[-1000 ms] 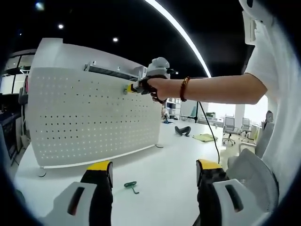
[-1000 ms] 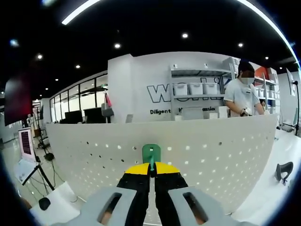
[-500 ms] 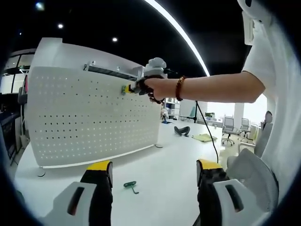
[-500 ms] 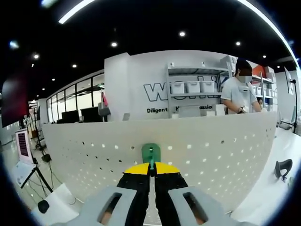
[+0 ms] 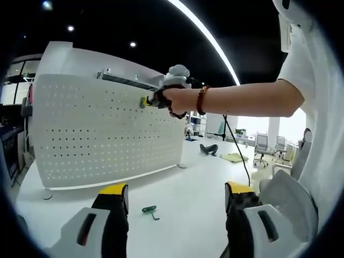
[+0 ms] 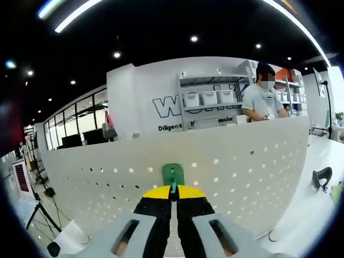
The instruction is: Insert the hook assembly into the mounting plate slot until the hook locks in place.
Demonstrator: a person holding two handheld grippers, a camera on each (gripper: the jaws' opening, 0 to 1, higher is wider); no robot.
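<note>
A white perforated mounting plate (image 5: 102,134) stands upright on a white table (image 5: 177,188). In the left gripper view, a person's hand holds my right gripper (image 5: 146,101) against the plate's upper part. My right gripper (image 6: 173,189) is shut on a green hook assembly (image 6: 172,174), whose flat tab rests close to the plate's holes (image 6: 226,172). My left gripper (image 5: 176,194) hangs open above the table with nothing between its yellow-tipped fingers (image 5: 114,189). A second green hook (image 5: 150,211) lies on the table just beyond them.
A dark object (image 5: 208,148) and a yellow-green sheet (image 5: 234,157) lie far back on the table. Office chairs (image 5: 262,145) stand behind. Beyond the plate, a person (image 6: 263,99) stands by shelves with white bins (image 6: 207,99).
The right gripper, with the hook, has shifted slightly left along the plate's upper part. The right view's background has slid, so that camera moved. The left gripper stays still.
</note>
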